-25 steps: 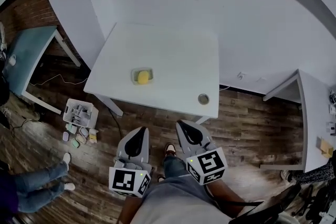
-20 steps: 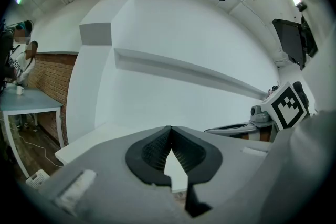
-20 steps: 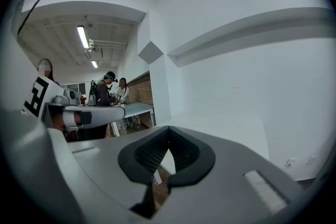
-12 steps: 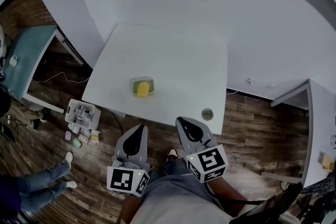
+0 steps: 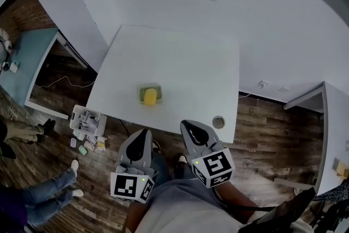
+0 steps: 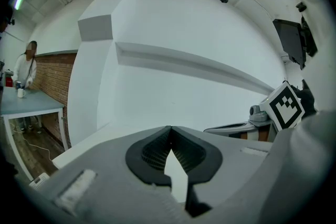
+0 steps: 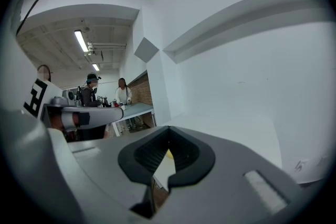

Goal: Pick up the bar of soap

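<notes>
A yellow bar of soap (image 5: 149, 97) lies in a small green dish (image 5: 150, 89) near the front edge of the white table (image 5: 191, 63). My left gripper (image 5: 143, 134) hangs before the table's front edge, just below and left of the soap, with its jaws shut and nothing between them. My right gripper (image 5: 188, 127) is beside it to the right, also shut and empty. In the right gripper view a sliver of the yellow soap (image 7: 166, 154) shows through the jaw gap. The left gripper (image 6: 170, 129) view looks over the tabletop at the white wall.
A small round metal piece (image 5: 218, 121) sits at the table's front right corner. A white basket (image 5: 87, 117) with small items stands on the wood floor at left. A blue table (image 5: 22, 63) is further left, another white table (image 5: 332, 117) at right. People stand at left.
The table and soap dish have drawn closer to both grippers, whose tips now stand level with the table's front edge. Both stay shut.
</notes>
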